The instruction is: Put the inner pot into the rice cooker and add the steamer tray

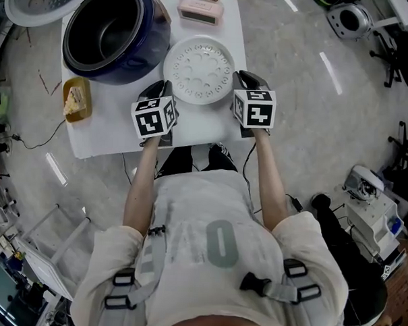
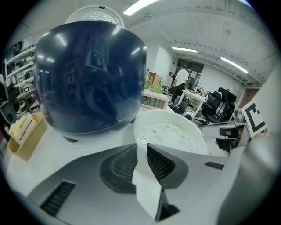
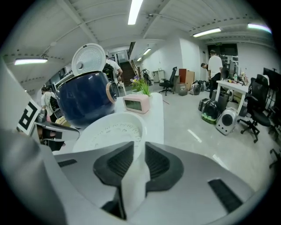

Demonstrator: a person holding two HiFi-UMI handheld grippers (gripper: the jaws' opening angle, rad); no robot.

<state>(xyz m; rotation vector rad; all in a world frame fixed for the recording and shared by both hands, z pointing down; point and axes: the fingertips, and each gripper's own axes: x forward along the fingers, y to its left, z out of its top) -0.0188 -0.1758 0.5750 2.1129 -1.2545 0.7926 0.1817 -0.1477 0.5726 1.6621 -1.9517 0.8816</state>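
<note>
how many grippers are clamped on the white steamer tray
2. The left gripper has its jaws shut on the left rim of the steamer tray. The right gripper has its jaws shut on the right rim. No other gripper is in view.

Rice cooker (image 2: pixel 88 74): dark blue shell, high gloss, mirror-like reflections.
Steamer tray (image 1: pixel 198 69): white plastic, smooth, satin.
Counter (image 1: pixel 118 125): white, smooth, matt.
Left gripper (image 2: pixel 141 147) jaws: grey matt plastic; pads (image 2: pixel 120 167) black, finely ribbed.
</note>
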